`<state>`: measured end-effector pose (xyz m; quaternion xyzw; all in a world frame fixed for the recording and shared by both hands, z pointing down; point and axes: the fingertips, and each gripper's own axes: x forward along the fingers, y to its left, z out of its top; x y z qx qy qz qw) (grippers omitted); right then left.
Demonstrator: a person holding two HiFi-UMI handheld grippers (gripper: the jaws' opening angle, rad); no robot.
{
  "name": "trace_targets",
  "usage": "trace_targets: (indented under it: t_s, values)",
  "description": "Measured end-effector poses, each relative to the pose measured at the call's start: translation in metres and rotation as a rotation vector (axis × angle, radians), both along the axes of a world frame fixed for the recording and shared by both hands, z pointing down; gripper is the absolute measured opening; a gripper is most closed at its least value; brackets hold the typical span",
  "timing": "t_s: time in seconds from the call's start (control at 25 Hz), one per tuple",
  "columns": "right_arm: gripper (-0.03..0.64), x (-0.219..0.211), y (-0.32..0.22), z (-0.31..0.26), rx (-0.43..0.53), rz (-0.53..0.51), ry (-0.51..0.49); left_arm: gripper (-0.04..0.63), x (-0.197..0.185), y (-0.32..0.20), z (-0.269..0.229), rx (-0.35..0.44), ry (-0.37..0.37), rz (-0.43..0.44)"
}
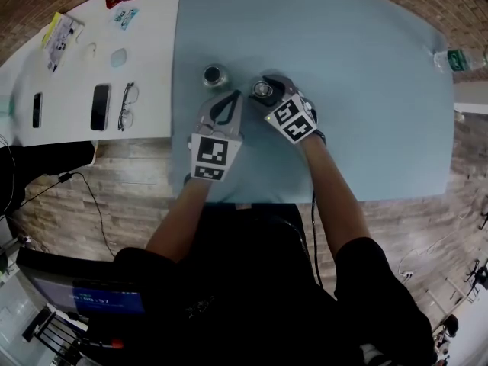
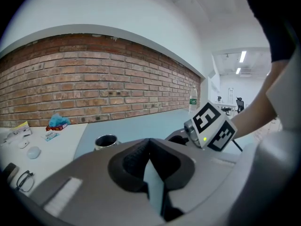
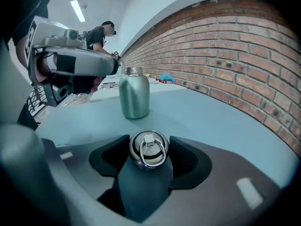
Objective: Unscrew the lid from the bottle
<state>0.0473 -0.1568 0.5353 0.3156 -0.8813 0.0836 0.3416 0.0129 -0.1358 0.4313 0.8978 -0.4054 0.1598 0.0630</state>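
Note:
An open steel bottle stands upright on the blue table. It also shows in the left gripper view and the right gripper view. Its round steel lid with a wire ring is off the bottle, just right of it, and sits between the pads of my right gripper, which is shut on it. My left gripper hovers just below the bottle, apart from it. Its jaws are shut with nothing between them.
A white table adjoins on the left with a phone, glasses and small items. A plastic bottle lies at the far right edge. A brick wall runs behind. A person stands far off.

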Motion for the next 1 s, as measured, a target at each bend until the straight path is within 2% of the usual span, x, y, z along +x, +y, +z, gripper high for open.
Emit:
trace_targets:
  t_s: [0.28,0.6,0.68,0.76,1.0]
  values:
    - [0.31,0.002,-0.002,0.001,0.012,0.009,0.016,0.0,-0.003,0.002,-0.005,0.014,-0.003,0.0]
    - [0.301,0.011,-0.001,-0.026,0.065,0.047,-0.033,0.0,-0.004,0.008,-0.019,0.033,0.019,-0.002]
    - [0.269,0.013,0.002,-0.038,0.093,0.061,-0.051,0.0,-0.005,0.009,-0.026,0.036,0.03,-0.003]
    - [0.165,0.016,0.008,-0.058,0.13,0.081,-0.089,0.0,-0.007,0.012,-0.034,0.042,0.042,-0.007]
    - [0.013,0.015,0.038,-0.125,0.222,0.124,-0.231,0.0,-0.012,0.022,-0.07,0.081,0.079,-0.024]
